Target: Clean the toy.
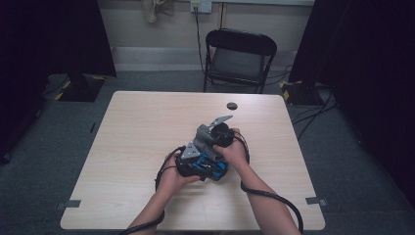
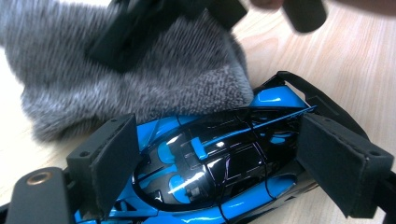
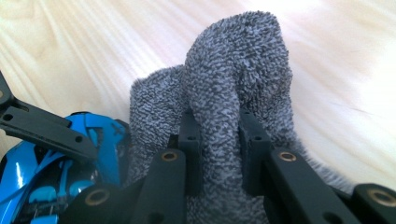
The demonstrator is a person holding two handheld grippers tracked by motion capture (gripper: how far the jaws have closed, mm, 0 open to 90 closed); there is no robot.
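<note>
Near the desk's [image 1: 147,122] front edge, a blue toy car [image 2: 219,172] is clamped between the wide-set pads of the left gripper [image 2: 219,163]. A grey cloth [image 3: 233,93] is pinched tightly by the right gripper [image 3: 218,140], just beside the car. Wiping appears barely begun.

High cam looks down and forward over the whole surface [image 1: 147,127]; both tongs cams sit super close, and all three catch the blue car [image 2: 210,172] and grey cloth [image 3: 233,93].
</note>
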